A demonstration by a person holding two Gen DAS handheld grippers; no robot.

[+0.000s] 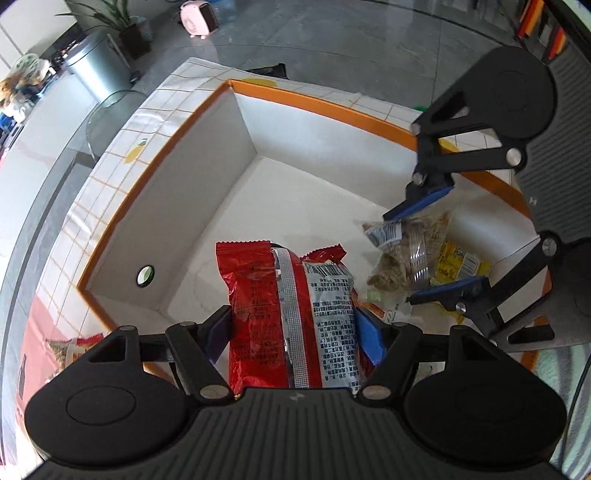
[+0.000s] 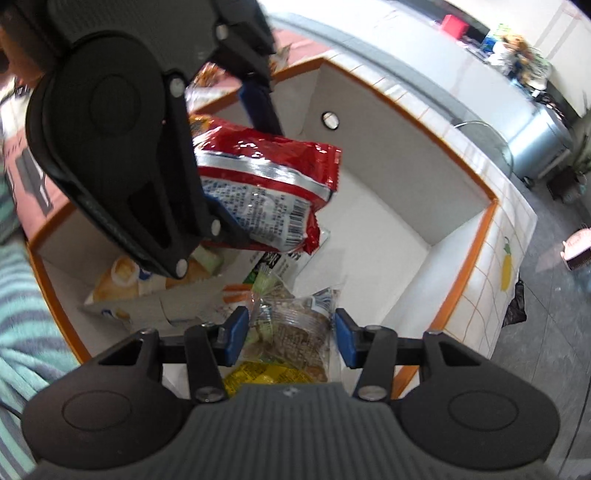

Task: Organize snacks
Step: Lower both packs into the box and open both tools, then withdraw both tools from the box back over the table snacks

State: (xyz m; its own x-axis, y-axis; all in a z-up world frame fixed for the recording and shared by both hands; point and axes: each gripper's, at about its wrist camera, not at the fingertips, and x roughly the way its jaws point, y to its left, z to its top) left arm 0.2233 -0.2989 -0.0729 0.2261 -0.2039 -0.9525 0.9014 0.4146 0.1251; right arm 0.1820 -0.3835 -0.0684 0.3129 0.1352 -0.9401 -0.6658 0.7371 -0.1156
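Note:
My left gripper [image 1: 291, 325] is shut on a red snack packet [image 1: 291, 317] and holds it above the white box with an orange rim [image 1: 155, 155]. The packet also shows in the right wrist view [image 2: 269, 184], held by the left gripper [image 2: 247, 158]. My right gripper [image 2: 290, 334] is open over a clear bag of brown snacks [image 2: 291, 328] that lies on the box floor on a yellow packet [image 2: 262, 376]. In the left wrist view the right gripper [image 1: 428, 251] straddles that clear bag [image 1: 410, 247].
More packets lie in the box corner, among them a pale one with an orange picture [image 2: 136, 284]. The box stands on a white checked cloth [image 1: 110, 173]. A metal bin [image 1: 96, 70] and a pink heater [image 1: 199, 16] stand on the floor beyond.

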